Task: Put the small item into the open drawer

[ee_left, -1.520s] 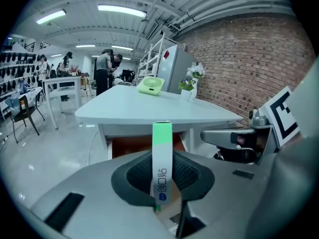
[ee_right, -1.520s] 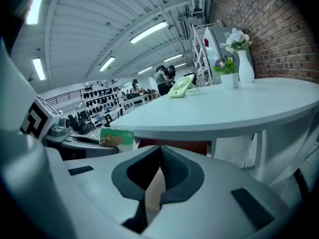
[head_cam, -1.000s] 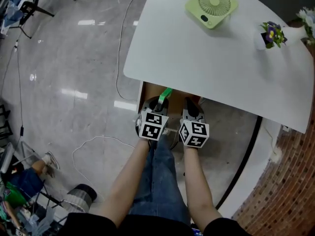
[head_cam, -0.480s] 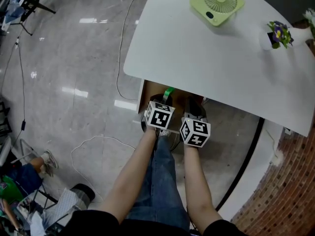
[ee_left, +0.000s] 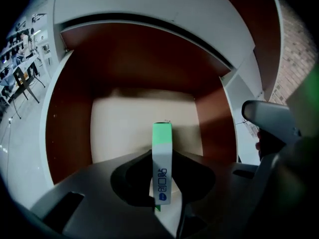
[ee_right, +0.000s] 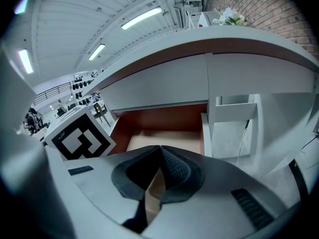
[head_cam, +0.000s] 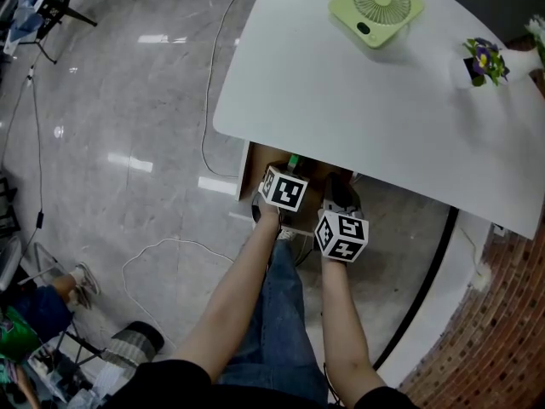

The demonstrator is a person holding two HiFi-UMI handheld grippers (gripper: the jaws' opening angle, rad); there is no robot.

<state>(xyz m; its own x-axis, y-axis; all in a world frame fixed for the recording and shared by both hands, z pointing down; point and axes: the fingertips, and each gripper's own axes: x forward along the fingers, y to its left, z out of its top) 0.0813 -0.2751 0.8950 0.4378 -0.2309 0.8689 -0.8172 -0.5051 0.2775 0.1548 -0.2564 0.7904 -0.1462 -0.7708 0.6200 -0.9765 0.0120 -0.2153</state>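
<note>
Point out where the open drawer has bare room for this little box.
The drawer's pale floor is bare all the way across, bordered by its brown walls on the left, back and right. Only the front edge is crowded: the left hand-held gripper, shut on the small box, with the right hand-held gripper beside it.

The head view looks steeply down from high above the white curved-edge table (head_cam: 341, 100). Both gripper views peer closely into its open brown wooden drawer (ee_left: 67, 118), which all three views share.

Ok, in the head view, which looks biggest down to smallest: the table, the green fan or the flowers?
1. table, by far the biggest
2. green fan
3. flowers, the smallest
</note>
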